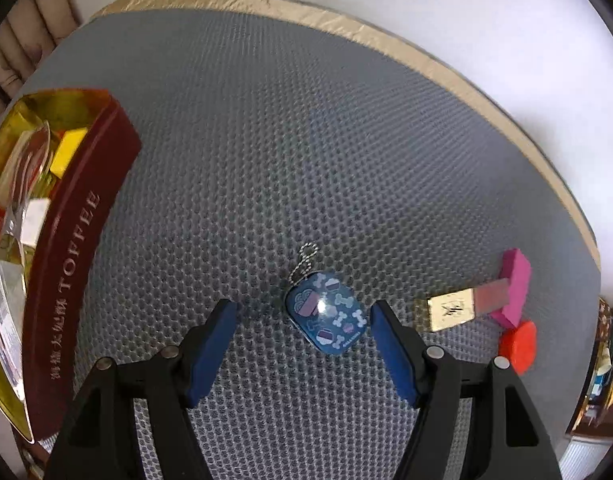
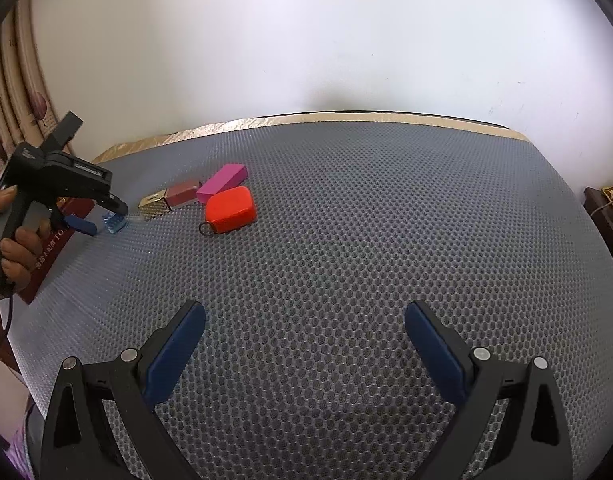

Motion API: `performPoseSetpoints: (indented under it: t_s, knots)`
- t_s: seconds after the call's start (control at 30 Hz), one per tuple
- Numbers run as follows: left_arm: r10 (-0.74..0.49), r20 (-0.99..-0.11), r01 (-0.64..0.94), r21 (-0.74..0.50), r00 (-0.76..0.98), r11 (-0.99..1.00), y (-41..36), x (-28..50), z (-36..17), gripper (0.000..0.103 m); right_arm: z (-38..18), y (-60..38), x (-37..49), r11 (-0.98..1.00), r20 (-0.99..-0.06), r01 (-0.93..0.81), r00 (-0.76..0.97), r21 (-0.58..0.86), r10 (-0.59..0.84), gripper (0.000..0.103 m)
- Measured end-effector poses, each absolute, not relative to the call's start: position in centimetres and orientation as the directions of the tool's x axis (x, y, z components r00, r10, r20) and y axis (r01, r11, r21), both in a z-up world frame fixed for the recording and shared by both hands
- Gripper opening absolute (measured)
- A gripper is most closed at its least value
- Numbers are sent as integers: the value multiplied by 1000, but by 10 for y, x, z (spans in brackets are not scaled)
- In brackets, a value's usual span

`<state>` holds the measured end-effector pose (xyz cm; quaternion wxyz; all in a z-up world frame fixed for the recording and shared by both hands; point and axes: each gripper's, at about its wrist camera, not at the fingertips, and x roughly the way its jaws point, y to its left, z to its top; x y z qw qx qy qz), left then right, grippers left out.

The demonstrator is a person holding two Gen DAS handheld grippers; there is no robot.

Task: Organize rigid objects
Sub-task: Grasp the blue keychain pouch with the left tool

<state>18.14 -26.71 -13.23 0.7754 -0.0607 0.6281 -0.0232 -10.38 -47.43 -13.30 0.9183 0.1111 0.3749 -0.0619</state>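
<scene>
Two released claws, left claw astride a glossy blue bone-patterned tag, right claw idle.

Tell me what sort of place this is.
Probably a room in a home, set up as a sorting table: a grey honeycomb mat against a plain white wall, with a toffee box holding small items.

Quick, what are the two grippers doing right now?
Left gripper: open, empty, around the blue patterned keychain tag lying on the grey mat.
Right gripper: open, holding nothing.
</scene>
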Motion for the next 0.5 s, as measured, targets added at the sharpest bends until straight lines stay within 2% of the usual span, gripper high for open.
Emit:
performPoseSetpoints:
  t_s: [0.1, 0.13, 0.17, 0.2, 0.23, 0.5]
  knots:
    - [-98, -969, -40, -110, 227, 993, -274, 185, -135, 71, -132, -476, -104, 967, -700, 194, 713, 162, -26, 100]
    - [-95, -968, -40, -107, 230, 993, -278, 187, -137, 68, -132, -476, -104, 967, -700, 194, 714, 163, -25, 100]
    - [-87, -967, -41, -99, 239, 994, -280, 186, -136, 63, -132, -476, -104, 967, -700, 194, 713, 166, -23, 100]
    - [-54, -965, -43, -67, 255, 997, -281, 186, -135, 47, -133, -476, -103, 967, -701, 194, 712, 167, -22, 100]
    - [-32, -964, -41, -44, 264, 998, -283, 182, -136, 39, -133, -477, -103, 966, -703, 195, 711, 168, -21, 100]
    - [-114, -949, 58, -101, 294, 993, -278, 153, -131, 39, -134, -480, -101, 961, -709, 213, 704, 179, -24, 100]
